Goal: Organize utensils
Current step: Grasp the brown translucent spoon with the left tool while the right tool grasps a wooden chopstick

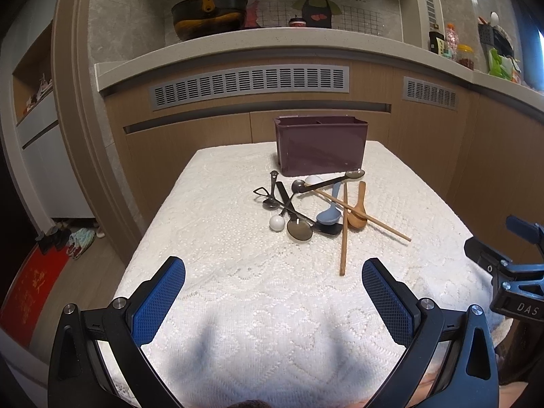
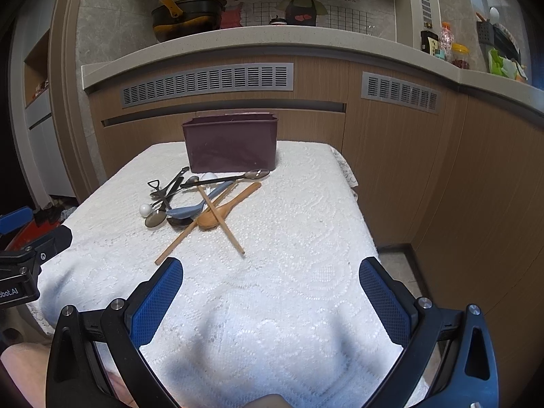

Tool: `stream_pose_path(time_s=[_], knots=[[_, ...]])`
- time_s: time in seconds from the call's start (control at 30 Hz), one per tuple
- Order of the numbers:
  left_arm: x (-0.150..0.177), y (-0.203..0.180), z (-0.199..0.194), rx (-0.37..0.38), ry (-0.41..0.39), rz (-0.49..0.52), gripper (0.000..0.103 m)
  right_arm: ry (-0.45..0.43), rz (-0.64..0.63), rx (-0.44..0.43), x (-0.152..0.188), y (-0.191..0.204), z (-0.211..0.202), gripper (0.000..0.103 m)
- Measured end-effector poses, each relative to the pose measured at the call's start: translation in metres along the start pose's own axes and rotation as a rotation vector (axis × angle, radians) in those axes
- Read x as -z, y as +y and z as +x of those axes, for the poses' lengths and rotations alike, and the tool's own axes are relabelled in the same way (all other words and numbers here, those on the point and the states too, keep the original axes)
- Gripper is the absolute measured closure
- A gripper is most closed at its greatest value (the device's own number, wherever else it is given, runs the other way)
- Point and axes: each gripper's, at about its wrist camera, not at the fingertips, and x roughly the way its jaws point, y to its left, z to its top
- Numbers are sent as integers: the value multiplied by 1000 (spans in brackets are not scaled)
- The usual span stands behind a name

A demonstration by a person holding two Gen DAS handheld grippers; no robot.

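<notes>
A pile of utensils lies mid-table in front of a dark maroon holder box [image 1: 321, 144] [image 2: 231, 142]: a wooden spoon [image 1: 358, 216] [image 2: 224, 210], two crossed wooden chopsticks [image 1: 344, 234] [image 2: 221, 219], a blue spoon [image 1: 329, 212] [image 2: 190, 211], a long metal spoon [image 1: 353, 173] [image 2: 256, 174], several dark metal spoons [image 1: 299, 229] [image 2: 155, 219] and a white ball-ended piece [image 1: 276, 223] [image 2: 145, 209]. My left gripper [image 1: 273, 289] is open and empty over the near table. My right gripper [image 2: 272, 289] is open and empty, also short of the pile.
The table is covered by a white lace cloth [image 1: 238, 272] [image 2: 299, 238]. Behind it are wooden cabinets with vents [image 1: 251, 85] and a counter holding a pot [image 1: 207, 17] and bottles [image 1: 448, 44]. The floor drops off at the table's right edge [image 2: 394, 258].
</notes>
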Motion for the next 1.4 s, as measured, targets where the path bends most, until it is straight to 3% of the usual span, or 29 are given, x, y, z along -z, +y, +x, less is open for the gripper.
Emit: stream_pose_path(time_s=[0.23,0.3,0.4,0.6,0.77,0.83,0.9,1.0,1.03,1.13,1.2,1.27,1.4], knots=[[-27,12,29,105,23,-67,0,-22,-81,29,-28,3,20,0],[-37,14,41,101,21,-75,0,-19,-104,19,-35,4,29,0],[-51,18,61,86,32,-54,0,18,-137,3,-45,7,50,0],[-71,33,104,136,86,-67,0,95,-175,-18,-62,12,96,0],[-95,34,141,227,117,-95,0,171,-233,30,-65,8,138,0],[-103,22,156,262,122,-45,0,195,-210,32,-67,-5,149,0],[-112,-5,179,298,167,71,0,222,-163,16,-69,-21,155,0],[-120,-41,198,409,209,170,0,217,-79,10,-71,-51,153,0],[-124,-59,207,482,228,218,0,208,-59,22,-71,-59,150,1],[-132,-93,232,536,274,280,0,195,-26,56,-69,-76,146,4],[-136,-107,244,533,293,311,6,199,-18,48,-66,-81,146,14],[-142,-117,259,515,317,336,29,208,-18,32,-63,-85,147,27],[-145,-130,288,497,395,364,37,223,-15,2,-55,-87,153,33]])
